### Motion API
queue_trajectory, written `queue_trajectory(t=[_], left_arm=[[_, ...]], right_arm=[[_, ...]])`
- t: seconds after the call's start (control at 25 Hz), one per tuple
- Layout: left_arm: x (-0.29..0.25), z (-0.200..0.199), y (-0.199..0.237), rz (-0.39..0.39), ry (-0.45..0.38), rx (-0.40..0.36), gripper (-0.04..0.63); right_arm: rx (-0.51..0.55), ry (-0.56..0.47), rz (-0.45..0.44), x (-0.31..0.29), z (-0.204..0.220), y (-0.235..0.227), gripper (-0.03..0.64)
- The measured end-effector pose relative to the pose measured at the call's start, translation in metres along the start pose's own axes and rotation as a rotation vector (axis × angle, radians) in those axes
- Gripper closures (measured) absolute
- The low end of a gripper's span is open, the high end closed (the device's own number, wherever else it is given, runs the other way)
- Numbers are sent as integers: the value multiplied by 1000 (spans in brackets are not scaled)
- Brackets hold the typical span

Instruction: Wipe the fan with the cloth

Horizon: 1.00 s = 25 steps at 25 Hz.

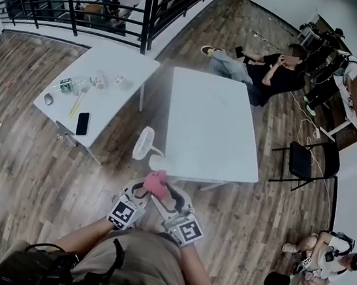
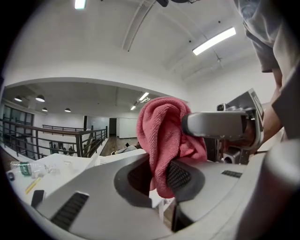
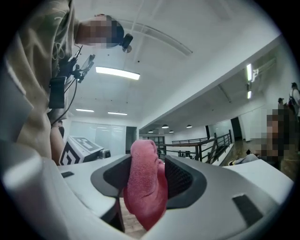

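Cloth [image 1: 155,183] bunched at lower centre is pinched in the left claw [image 2: 159,180], the right claw [image 3: 143,180] wide around it, so draw the right clear before reaching up-frame to the fan [image 1: 144,143] beside the worktop [image 1: 214,124].

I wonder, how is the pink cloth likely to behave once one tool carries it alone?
The cloth is probably floppy: it bunches and sags where the left tool pinches it. It likely weighs little, since a narrow pinch holds the whole bunch. Its nubby weave should resist slipping.
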<state>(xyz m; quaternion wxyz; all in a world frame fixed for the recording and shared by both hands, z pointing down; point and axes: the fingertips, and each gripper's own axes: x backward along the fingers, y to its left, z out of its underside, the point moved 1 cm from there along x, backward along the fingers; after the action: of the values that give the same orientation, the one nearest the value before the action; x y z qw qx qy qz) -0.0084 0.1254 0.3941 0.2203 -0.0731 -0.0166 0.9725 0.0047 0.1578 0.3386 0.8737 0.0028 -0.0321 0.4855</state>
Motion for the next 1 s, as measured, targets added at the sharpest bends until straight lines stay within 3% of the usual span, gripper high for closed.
queue_trajectory(t=[0.12, 0.16, 0.2, 0.28, 0.36, 0.52, 0.64, 0.68, 0.8, 0.88, 1.0], left_arm=[[4, 1, -11, 25, 11, -69, 535], [5, 1, -15, 33, 12, -106, 535], [5, 3, -18, 35, 19, -126, 534], [4, 7, -20, 36, 38, -106, 493], [5, 10, -20, 45, 44, -56, 416], [9, 16, -10, 41, 47, -6, 324], [13, 19, -1, 30, 47, 8, 301], [15, 19, -1, 29, 43, 12, 308], [20, 23, -5, 20, 32, 0, 522], [20, 32, -7, 23, 33, 1, 534], [23, 47, -6, 8, 75, 60, 538]], right_arm=[[-35, -30, 23, -3, -1, -4, 364], [-49, -25, 15, -5, 0, -2, 390], [-59, -19, 4, -7, 0, 1, 460], [-58, -15, -15, -12, 0, 8, 510], [-45, -16, -35, -15, 0, 15, 517], [-75, 55, -133, -16, 5, 34, 520], [-84, 103, -181, -15, 14, 44, 520], [-90, 106, -185, -16, 17, 47, 520], [-99, 113, -174, -16, 26, 54, 513], [-86, 125, -140, -16, 32, 54, 466], [-80, 121, -92, -10, 38, 51, 452]])
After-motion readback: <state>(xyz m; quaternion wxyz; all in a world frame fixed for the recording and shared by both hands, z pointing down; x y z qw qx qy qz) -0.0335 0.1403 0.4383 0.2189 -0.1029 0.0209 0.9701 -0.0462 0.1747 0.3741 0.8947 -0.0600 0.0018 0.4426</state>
